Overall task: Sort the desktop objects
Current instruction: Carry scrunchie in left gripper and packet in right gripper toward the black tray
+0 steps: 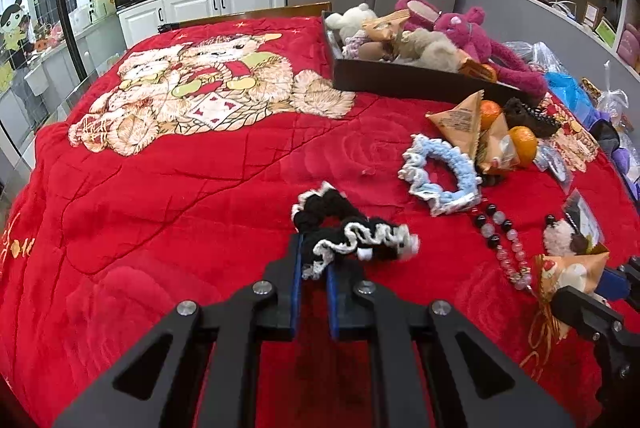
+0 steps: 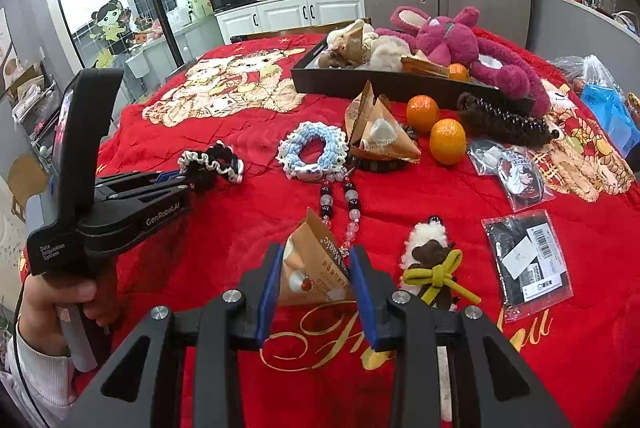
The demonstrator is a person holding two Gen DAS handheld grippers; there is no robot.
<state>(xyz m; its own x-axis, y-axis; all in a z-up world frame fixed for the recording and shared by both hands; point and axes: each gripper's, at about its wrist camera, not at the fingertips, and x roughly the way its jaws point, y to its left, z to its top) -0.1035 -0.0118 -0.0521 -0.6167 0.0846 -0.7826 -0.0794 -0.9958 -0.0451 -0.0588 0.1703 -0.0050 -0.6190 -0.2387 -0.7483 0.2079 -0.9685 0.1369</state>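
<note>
My left gripper (image 1: 314,260) is shut on a black-and-white crocheted scrunchie (image 1: 352,232), which hangs from its tips over the red blanket; it also shows in the right wrist view (image 2: 212,161). My right gripper (image 2: 316,268) is shut on a tan pyramid snack packet (image 2: 316,268), also seen at the right edge of the left wrist view (image 1: 568,274). A dark tray (image 2: 384,83) at the far side holds plush toys and packets. A blue-and-white scrunchie (image 2: 314,151), a bead bracelet (image 2: 340,199) and two oranges (image 2: 448,139) lie between.
A pink plush rabbit (image 2: 472,47) drapes over the tray's right side. A brown hair claw (image 2: 504,123), more pyramid packets (image 2: 380,135), a small panda charm (image 2: 432,260) and bagged items (image 2: 528,260) lie at the right. The left handheld device (image 2: 88,187) stands at the left.
</note>
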